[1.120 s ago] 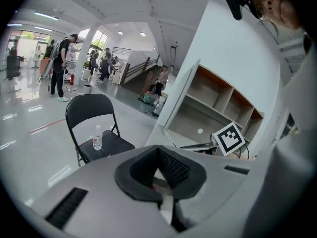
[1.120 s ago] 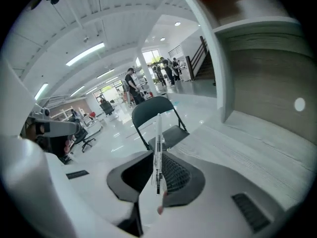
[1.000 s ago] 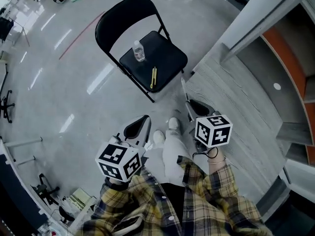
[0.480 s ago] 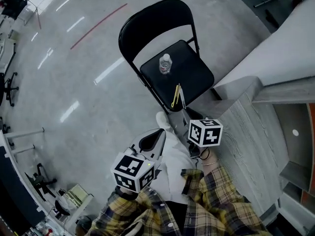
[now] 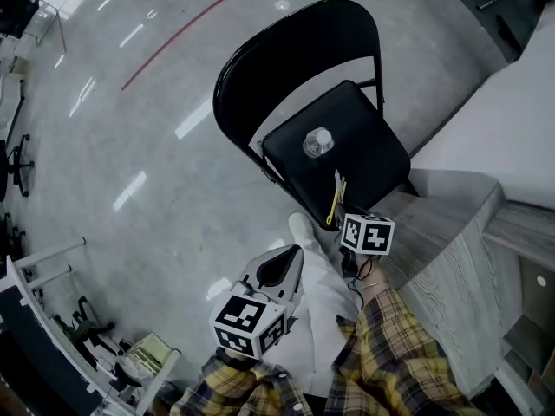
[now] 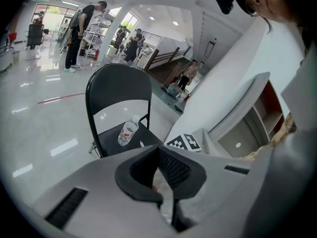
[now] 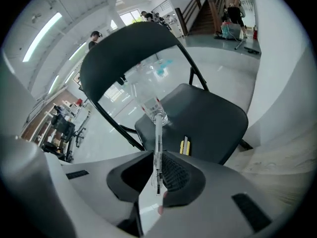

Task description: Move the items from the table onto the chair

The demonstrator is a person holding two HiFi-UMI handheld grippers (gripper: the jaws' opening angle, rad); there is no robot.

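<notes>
Chair: black folding chair [image 5: 286, 50]; its seat is the landmark for every place below.
Bottle: clear bottle [image 5: 317, 142] stands upright about mid-seat.
Cutter: yellow cutter [image 5: 333, 204] lies flat at the seat's front edge.
Pen: clear pen [image 7: 157, 152] is in the air over the seat's front edge, just beside the cutter; no contact with the seat shows.
Right gripper: right gripper [image 7: 159, 163] pinches the pen near its lower end, tip pointing at the seat.
Left gripper: left gripper [image 6: 158, 170] has its jaws pressed together on nothing and hangs short of the seat's front.
Table: grey wood table [image 5: 451, 258] is beside the seat; no item shows on the visible part.
Done: bottle and cutter are on the seat.
Left: likely lay down the pen; the rest of the table is unseen.
</notes>
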